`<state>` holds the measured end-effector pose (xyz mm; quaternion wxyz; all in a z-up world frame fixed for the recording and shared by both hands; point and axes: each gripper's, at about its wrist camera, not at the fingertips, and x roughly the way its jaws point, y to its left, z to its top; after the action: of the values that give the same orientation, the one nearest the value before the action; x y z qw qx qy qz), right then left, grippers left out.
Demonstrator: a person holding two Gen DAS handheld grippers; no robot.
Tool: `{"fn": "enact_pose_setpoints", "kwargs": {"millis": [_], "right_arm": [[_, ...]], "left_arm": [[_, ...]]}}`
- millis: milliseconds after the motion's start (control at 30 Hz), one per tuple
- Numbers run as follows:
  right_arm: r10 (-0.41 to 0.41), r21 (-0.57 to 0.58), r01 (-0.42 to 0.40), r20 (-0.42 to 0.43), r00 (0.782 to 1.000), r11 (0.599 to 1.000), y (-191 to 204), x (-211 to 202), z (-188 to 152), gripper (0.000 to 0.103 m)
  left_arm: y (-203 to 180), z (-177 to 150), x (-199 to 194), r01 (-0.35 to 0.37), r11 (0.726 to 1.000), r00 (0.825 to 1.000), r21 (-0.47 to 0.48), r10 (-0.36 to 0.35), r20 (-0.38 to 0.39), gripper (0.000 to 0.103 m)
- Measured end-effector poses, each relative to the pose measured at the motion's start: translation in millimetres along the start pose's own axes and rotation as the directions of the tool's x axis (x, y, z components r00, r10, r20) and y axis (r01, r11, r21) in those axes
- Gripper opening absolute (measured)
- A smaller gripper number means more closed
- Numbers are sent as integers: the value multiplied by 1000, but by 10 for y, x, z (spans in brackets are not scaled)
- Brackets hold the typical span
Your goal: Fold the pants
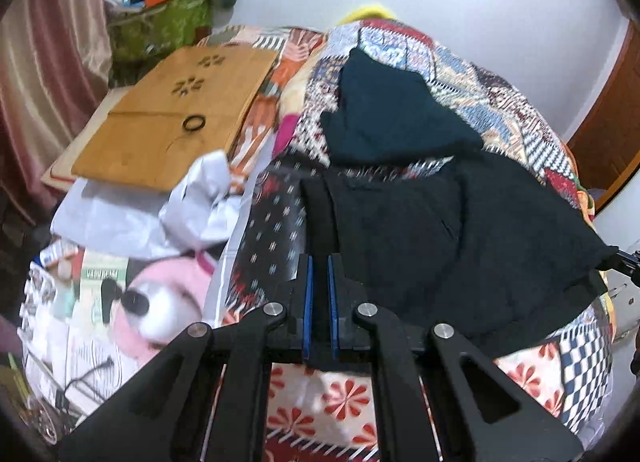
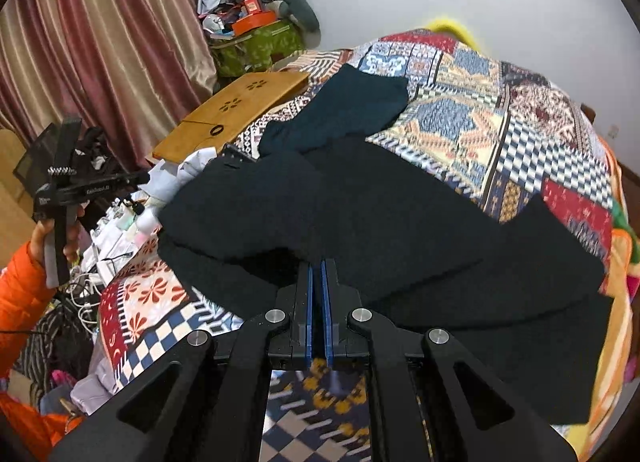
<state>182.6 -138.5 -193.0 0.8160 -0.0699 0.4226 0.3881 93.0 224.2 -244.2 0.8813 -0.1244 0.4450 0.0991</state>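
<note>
Dark black fabric pants (image 2: 360, 213) lie spread across a bed covered by a colourful patchwork quilt (image 2: 500, 121). The left hand-held gripper (image 1: 319, 262) and right hand-held gripper (image 2: 319, 266) each pinch the pants' near edge, blue pads clenched.

Not much lettering on show here: the left gripper (image 2: 236, 155), seen from the right wrist camera, carries pale print along its black body, but it is too small and blurred to read. Down on the left wrist view, a green-and-white printed sheet (image 1: 100, 282) beside the bed shows dark lettering, and that is smeared beyond reading too.
</note>
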Motion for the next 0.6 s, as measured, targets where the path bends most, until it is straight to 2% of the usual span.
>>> {"fn": "enact_pose_setpoints", "kwargs": {"millis": [200, 300, 367, 400, 467, 533, 600], "right_arm": [[12, 61, -11, -19, 1000, 998, -49, -102, -117, 8], [-14, 104, 14, -5, 1000, 995, -170, -230, -100, 19], [-40, 139, 37, 19, 999, 990, -303, -341, -83, 30], [-64, 151, 59, 32, 997, 987, -377, -396, -69, 32], [-128, 179, 117, 46, 991, 977, -564, -501, -26, 33], [-160, 204, 148, 46, 986, 968, -717, -551, 11, 35], [-206, 237, 189, 46, 978, 953, -934, -592, 58, 40]], "left_arm": [[-58, 23, -21, -23, 999, 1000, 24, 23, -7, 7], [-148, 130, 2, -1, 1000, 1000, 29, 1, -12, 8], [-258, 222, 29, 19, 999, 1000, 42, -19, -11, 11], [-339, 286, 48, 28, 998, 1000, 53, -28, -10, 13], [-479, 397, 90, 29, 997, 1000, 72, -29, -10, 26], [-606, 508, 133, 35, 996, 999, 84, -35, -5, 46], [-722, 625, 186, 46, 994, 999, 95, -46, 0, 55]]}}
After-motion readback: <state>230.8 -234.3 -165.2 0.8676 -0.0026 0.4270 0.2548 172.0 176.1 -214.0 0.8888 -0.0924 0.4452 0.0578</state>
